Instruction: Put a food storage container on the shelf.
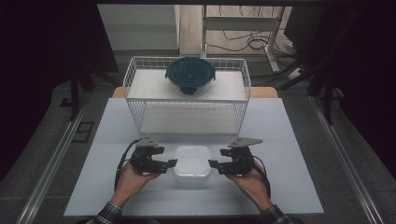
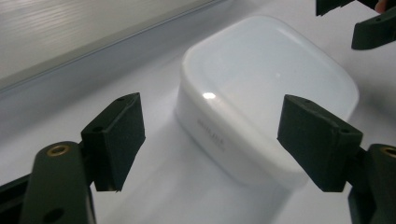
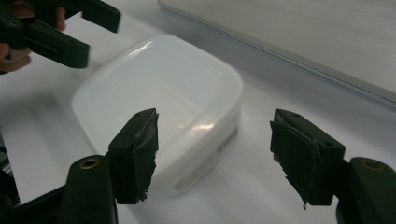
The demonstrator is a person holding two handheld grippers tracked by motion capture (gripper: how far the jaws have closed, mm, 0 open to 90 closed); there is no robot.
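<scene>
On the pale table (image 1: 280,140), before a wire rack (image 1: 187,93), we are flanking the white box (image 1: 192,161) between us. Our left gripper (image 1: 169,163) and right gripper (image 1: 215,164) are both gaping, gripping nothing, likely readying a two-sided hold.

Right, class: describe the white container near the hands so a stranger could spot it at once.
Start at the white wire rack at the table's far side, then come toward the person. On the table before it, between the two hand-held grippers, sits the white container. It is squarish, round-cornered and milky, unlike the round dark-lidded container atop the rack.
</scene>
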